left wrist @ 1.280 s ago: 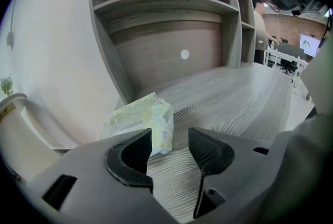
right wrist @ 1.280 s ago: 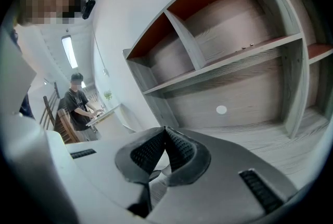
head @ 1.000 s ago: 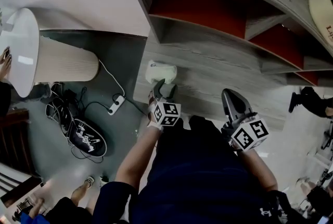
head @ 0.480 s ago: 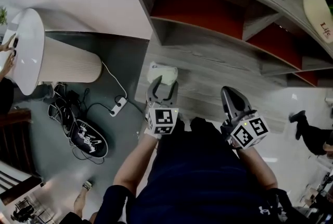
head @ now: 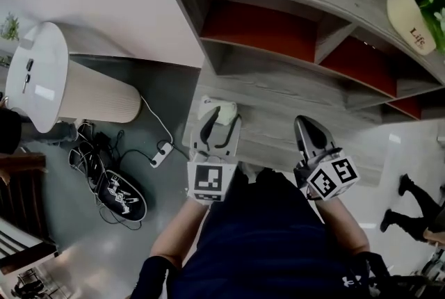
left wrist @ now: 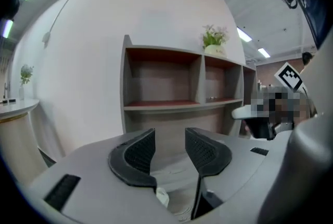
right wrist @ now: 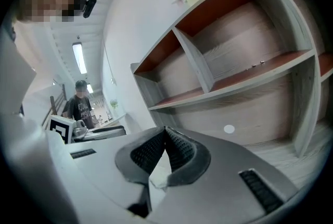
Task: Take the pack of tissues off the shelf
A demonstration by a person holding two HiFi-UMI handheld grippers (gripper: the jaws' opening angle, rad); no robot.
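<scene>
The pack of tissues lay on the lowest board of the wooden shelf, at its left end near the front edge. From the head view my left gripper stood over it, partly covering it. The left gripper view showed that tool pointing almost level at the shelf's compartments. Its jaws stood well apart and had just been closing a little, with nothing between the pads. Only a scrap of white showed low beneath them.

My right gripper was held out beside the left, off the pack's right side and over the same board. Its tips met and gripped nothing.

A cream pot of flowers stood on the shelf's top. On the floor left of the shelf were a ribbed round table, a white power strip and tangled cables. Nothing lay between the left gripper and the pack.
</scene>
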